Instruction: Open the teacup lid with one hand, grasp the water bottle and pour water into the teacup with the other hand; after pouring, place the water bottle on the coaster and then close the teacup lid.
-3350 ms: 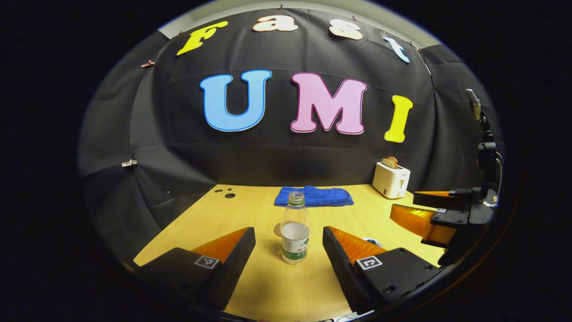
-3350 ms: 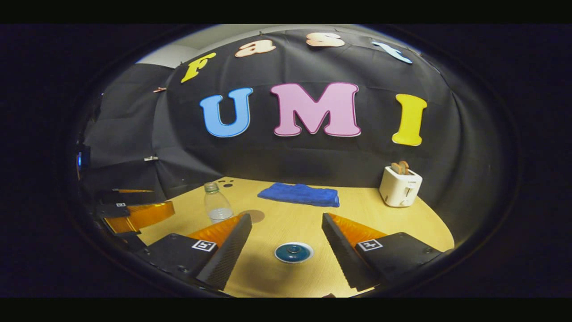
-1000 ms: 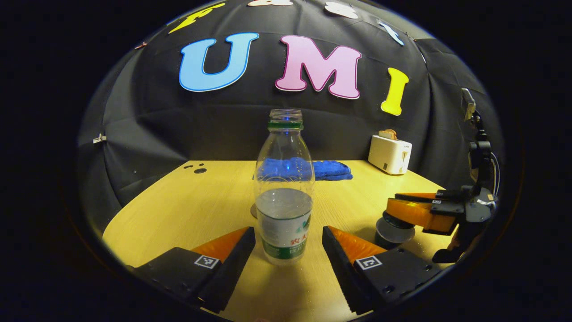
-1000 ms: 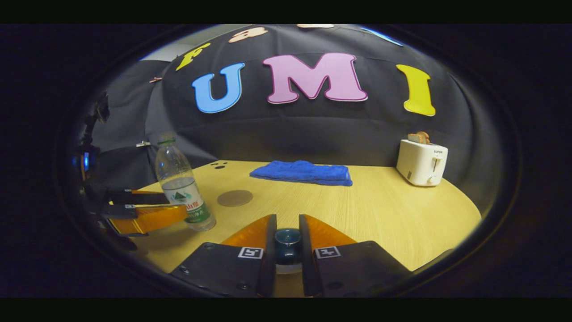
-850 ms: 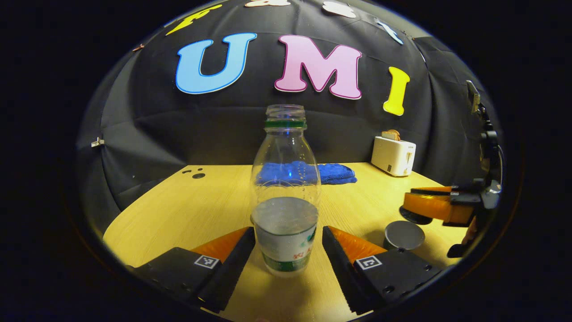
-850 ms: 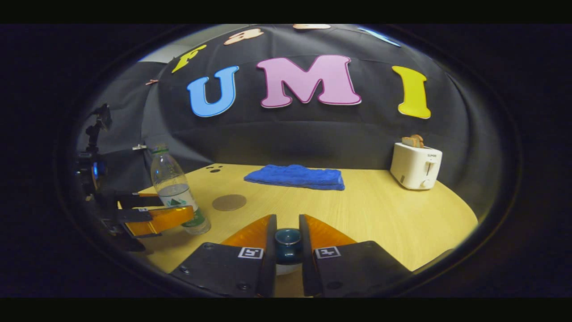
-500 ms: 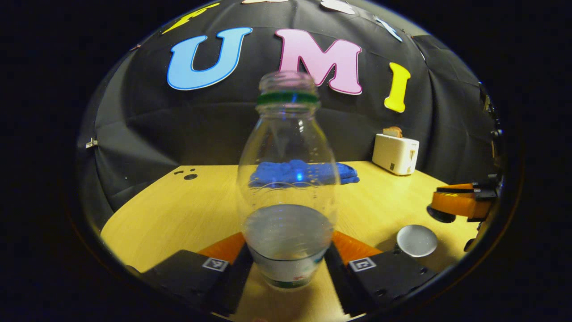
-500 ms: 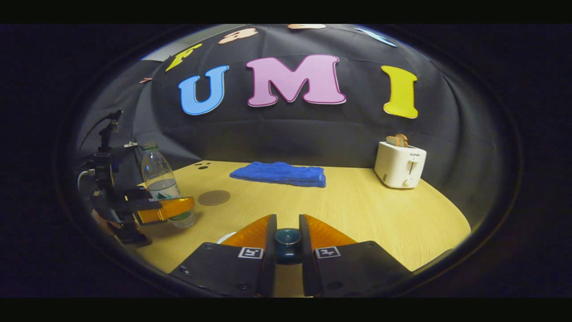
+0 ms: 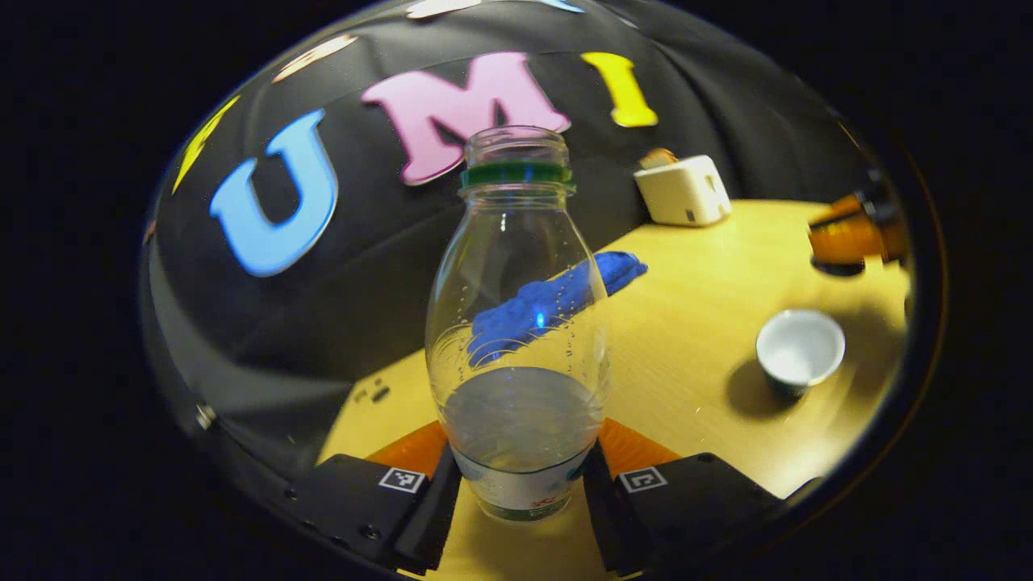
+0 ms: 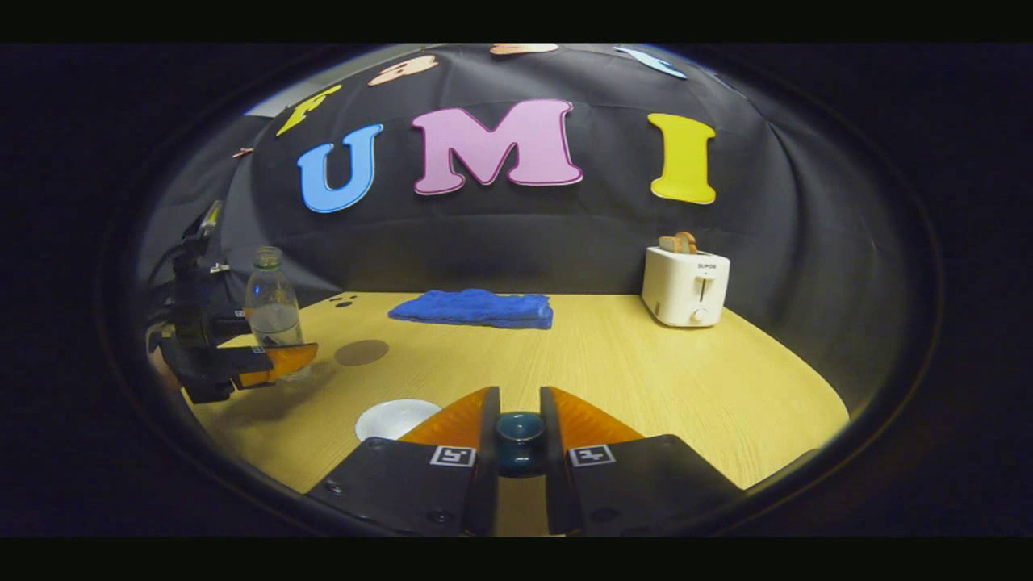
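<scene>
A clear water bottle (image 9: 516,323) with a green neck ring, no cap and water in its lower part stands between the fingers of my left gripper (image 9: 521,452), which is shut on its labelled base. In the right gripper view the bottle (image 10: 270,307) is held near upright at the table's left, with the left gripper (image 10: 262,361) on it. My right gripper (image 10: 518,407) is shut on the dark teal knob of the teacup lid (image 10: 519,440), held above the table. The open teacup (image 9: 799,351) (image 10: 395,418) shows a white inside. A round brown coaster (image 10: 361,352) lies behind the cup.
A folded blue towel (image 10: 472,308) lies at the back of the wooden table (image 10: 646,379), and a white toaster (image 10: 686,286) stands at the back right. In the left gripper view the right gripper (image 9: 847,234) hangs past the cup.
The left gripper closed on the bottle and its view has tilted. The right gripper lifted the lid off the cup and carried it to the right, leaving the cup open.
</scene>
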Tool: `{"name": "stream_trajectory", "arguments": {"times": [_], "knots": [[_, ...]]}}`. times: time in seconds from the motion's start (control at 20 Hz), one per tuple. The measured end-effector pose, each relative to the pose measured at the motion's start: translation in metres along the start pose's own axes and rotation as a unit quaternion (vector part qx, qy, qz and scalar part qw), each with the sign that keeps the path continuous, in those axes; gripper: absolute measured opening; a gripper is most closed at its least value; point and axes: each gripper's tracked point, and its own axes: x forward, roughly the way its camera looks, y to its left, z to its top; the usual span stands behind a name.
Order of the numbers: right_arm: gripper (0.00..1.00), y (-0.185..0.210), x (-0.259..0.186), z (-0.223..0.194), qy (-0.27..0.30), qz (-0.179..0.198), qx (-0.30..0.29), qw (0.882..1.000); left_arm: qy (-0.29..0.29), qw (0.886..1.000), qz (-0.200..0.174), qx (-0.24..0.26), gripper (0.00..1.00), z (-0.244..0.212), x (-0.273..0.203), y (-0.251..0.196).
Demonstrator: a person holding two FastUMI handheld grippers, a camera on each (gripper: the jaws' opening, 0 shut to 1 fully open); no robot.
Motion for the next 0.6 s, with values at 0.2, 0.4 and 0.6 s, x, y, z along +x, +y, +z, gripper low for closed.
{"name": "stream_trajectory", "arguments": {"times": [0.2, 0.4, 0.6], "knots": [[0.27, -0.014, -0.011, 0.004, -0.015, -0.015, 0.005, 1.0, -0.005, 0.992, -0.027, 0.124, 0.72, 0.009, -0.001, -0.015], [0.27, -0.024, -0.017, -0.007, -0.006, -0.024, 0.02, 0.999, -0.005, 0.968, -0.037, 0.248, 0.72, 0.013, 0.008, -0.027], [0.22, -0.036, -0.021, -0.019, 0.006, -0.038, 0.025, 0.999, 0.007, 0.949, -0.054, 0.31, 0.72, 0.0, 0.011, -0.035]]}}
